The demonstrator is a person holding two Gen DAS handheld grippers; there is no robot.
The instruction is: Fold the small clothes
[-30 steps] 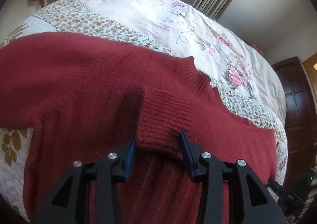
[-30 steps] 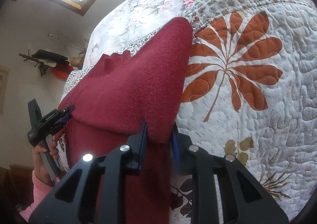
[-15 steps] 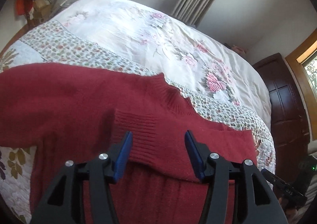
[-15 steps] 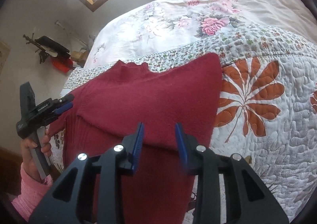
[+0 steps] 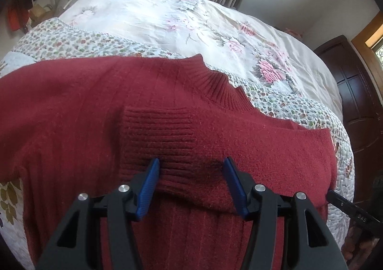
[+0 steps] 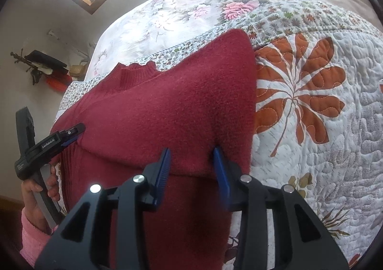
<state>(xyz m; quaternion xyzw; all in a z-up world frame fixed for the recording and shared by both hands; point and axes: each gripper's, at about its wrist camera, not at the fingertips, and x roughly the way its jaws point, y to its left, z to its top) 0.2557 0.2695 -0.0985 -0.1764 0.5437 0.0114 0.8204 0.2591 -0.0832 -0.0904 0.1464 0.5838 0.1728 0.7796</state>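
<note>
both tools, left tool (image 5: pixel 191 181) and right tool (image 6: pixel 191 167), gape wide over the red sweater (image 5: pixel 167 107), folded sleeve crosswise just ahead.

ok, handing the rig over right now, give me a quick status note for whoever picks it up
Left gripper: open, jaws spread over the ribbed cuff of the folded-in sleeve, gripping nothing.
Right gripper: open, jaws astride the lower edge of the other folded sleeve, not clamped.
Red sweater: lies flat on the quilt, collar pointing toward the far side of the bed.
Done: both sleeves folded in across the chest.
Left: fold the body, probably hem up toward the collar, then smooth it out. The hem is out of view below both cameras.
</note>
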